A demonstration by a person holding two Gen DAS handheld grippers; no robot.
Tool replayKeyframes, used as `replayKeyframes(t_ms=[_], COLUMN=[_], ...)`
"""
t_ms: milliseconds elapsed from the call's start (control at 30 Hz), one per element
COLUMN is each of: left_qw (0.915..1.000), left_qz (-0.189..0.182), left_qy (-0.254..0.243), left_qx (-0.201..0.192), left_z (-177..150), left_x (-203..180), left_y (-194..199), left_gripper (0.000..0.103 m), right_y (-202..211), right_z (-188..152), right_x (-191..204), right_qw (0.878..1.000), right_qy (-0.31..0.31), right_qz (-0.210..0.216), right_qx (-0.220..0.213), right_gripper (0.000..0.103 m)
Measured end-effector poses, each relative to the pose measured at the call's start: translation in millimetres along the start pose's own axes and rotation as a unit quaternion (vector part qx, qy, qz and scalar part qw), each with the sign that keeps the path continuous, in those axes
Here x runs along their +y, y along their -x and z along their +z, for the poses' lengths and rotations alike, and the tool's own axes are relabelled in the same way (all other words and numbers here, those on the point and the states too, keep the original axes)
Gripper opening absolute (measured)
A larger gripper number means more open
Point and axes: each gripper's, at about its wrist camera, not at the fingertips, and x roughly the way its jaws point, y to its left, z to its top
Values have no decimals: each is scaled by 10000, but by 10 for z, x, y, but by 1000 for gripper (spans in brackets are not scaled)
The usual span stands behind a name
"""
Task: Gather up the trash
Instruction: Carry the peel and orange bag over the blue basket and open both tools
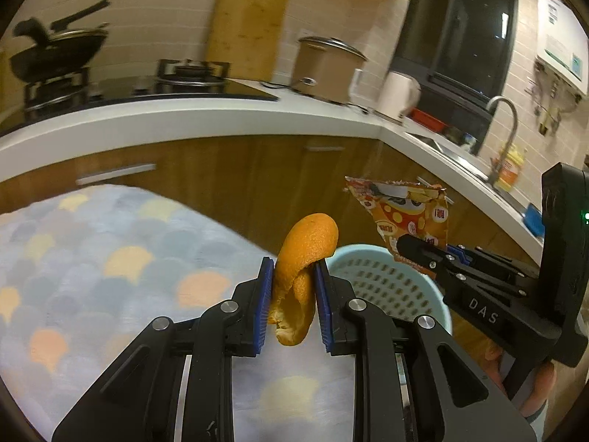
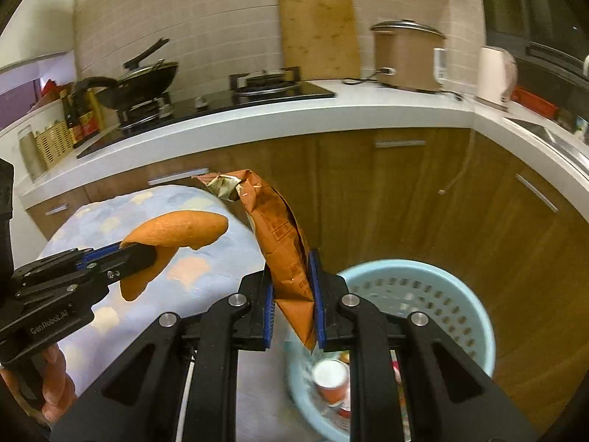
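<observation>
My left gripper (image 1: 293,265) is shut on a curled orange peel (image 1: 305,246), held above the table edge; it also shows in the right wrist view (image 2: 145,252) with the peel (image 2: 176,232). My right gripper (image 2: 291,258) is shut on an orange snack bag (image 2: 279,239), held upright over the near rim of a light blue perforated basket (image 2: 460,294). The left wrist view shows the right gripper (image 1: 412,245), the bag (image 1: 405,210) and the basket (image 1: 371,283). A can (image 2: 331,383) lies in the basket.
A table with a pastel scale-pattern cloth (image 1: 92,258) is on the left. Wooden cabinets (image 2: 405,202) under a white counter (image 2: 257,125) stand behind. On the counter are a stove with a wok (image 2: 143,81), a cooker (image 2: 405,55), a kettle (image 2: 495,72) and a sink (image 1: 460,154).
</observation>
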Motion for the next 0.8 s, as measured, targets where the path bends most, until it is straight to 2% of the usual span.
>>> replayKeyframes(t_ms=[167,333,500,533,567,633,800], left_qw=[9996,9980,9959,9955,9948,9942,9948], left_qz=[-161,-246,-240,-248,-234,-177,-42], left_qy=[-81,-246,-333,-347,-358,-405,-383], left_qx=[201,527,802,851,919,981,942], left_z=[-79,-185,-247,-263,-283,-309,-345], left_x=[-304,-574,-728,-742,-750,-741,-687], left_y=[-266,-535,-769,-797,-821,-835,-804], left_gripper=[21,21,29,39,48,53,53], right_y=[32,-71,-194,-210,-217,-183,-71], right_z=[-188,-398,-543,-570,-590,-628,-593], right_x=[-445,-815,-970,-999,-1020,-1040,-930], right_qw=[9990,9955,9915,9906,9898,9902,9936], right_qy=[-357,-717,-879,-927,-974,-991,-809], right_qz=[-220,-350,-458,-458,-461,-513,-438], right_qx=[145,510,842,894,933,839,656], right_gripper=[14,14,17,25,45,64,64])
